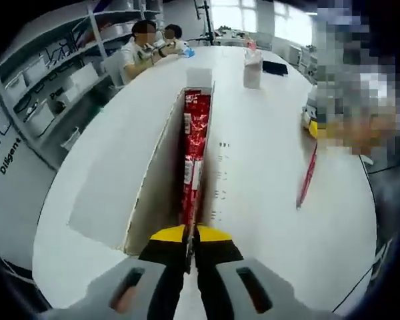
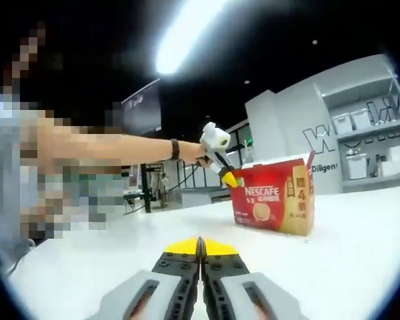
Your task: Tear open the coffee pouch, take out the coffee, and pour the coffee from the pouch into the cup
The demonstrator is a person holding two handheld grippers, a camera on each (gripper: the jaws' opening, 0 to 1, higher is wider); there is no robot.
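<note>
red coffee sachets (image 1: 195, 143) stand packed upright inside the open nescafé box (image 2: 273, 197), mid-frame; the box sits right of centre on the white table.

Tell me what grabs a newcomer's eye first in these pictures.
The red Nescafe box on the white table stands out first, with the left gripper reaching into its open top. In the left gripper view, that gripper is shut on a red coffee pouch inside the box; another red pouch lies beside it.
</note>
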